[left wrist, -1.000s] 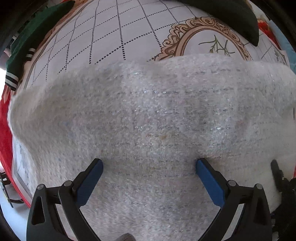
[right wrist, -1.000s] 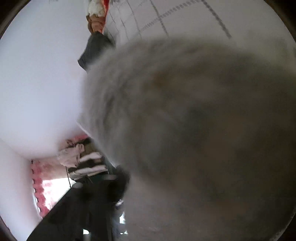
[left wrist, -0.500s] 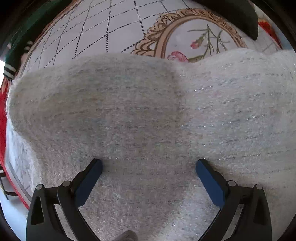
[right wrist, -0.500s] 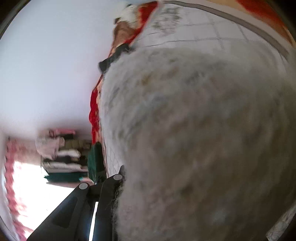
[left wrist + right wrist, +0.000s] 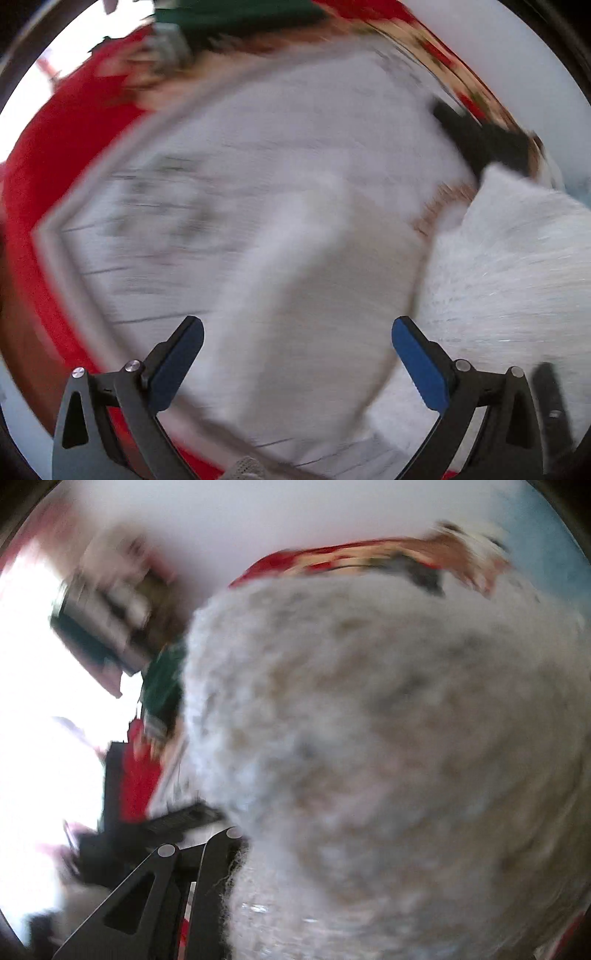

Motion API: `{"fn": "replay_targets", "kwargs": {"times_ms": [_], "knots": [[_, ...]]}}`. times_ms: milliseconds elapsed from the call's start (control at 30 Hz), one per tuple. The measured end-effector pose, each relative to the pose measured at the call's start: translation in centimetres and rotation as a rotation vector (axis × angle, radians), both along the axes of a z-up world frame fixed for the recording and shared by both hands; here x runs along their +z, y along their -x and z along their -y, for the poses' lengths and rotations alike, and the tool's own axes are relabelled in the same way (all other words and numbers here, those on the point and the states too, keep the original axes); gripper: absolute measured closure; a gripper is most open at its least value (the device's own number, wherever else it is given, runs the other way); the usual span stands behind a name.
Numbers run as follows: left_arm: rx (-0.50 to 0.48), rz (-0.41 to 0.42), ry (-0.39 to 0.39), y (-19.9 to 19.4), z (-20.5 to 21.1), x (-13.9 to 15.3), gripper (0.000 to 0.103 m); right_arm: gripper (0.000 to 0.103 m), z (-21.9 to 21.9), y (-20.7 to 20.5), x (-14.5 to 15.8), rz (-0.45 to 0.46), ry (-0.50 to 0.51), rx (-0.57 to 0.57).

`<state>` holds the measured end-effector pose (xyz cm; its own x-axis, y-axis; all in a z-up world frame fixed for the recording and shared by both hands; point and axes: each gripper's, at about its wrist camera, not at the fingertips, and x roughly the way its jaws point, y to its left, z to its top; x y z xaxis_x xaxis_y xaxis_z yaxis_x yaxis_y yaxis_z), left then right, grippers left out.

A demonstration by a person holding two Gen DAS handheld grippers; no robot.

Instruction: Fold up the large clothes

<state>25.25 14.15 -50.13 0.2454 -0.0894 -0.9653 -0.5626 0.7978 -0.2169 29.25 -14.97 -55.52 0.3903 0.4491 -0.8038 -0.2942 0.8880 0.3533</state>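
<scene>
A fluffy white sweater fills most of the right wrist view, bunched over my right gripper. Only one black finger shows at its edge; the jaws are hidden in the fabric, which hangs from them. In the blurred left wrist view the same sweater rises at the right, and a pale fold lies between and beyond my fingers. My left gripper is open, its blue pads wide apart and holding nothing, pointing steeply down at the bed.
A white quilted bed cover has a red blanket along its left edge. A dark garment lies at the far right, a green one at the top. A shelf of stacked clothes stands beside a bright window.
My left gripper has swung off the sweater, rolled and lifted, so the sweater now sits to its right. My right gripper has risen and rolled with the sweater over it.
</scene>
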Motion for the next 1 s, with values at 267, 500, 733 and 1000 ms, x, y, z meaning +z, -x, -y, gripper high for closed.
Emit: {"fn": "replay_targets", "kwargs": {"times_ms": [267, 500, 733, 1000], "knots": [[0.266, -0.054, -0.100, 10.9, -10.4, 1.2, 0.000, 0.056, -17.7, 3.9, -8.5, -0.115, 0.213, 0.441], [0.337, 0.021, -0.052, 12.2, -11.6, 3.2, 0.000, 0.031, -18.3, 3.7, -9.6, -0.391, -0.039, 0.613], [0.268, 0.087, -0.059, 8.2, -9.0, 4.1, 0.000, 0.031, -8.5, 0.2, -5.3, -0.287, -0.218, 0.237], [0.428, -0.085, 0.113, 11.9, -7.7, -5.3, 0.001, 0.031, -1.4, -6.4, -9.2, -0.370, -0.092, -0.005]]}}
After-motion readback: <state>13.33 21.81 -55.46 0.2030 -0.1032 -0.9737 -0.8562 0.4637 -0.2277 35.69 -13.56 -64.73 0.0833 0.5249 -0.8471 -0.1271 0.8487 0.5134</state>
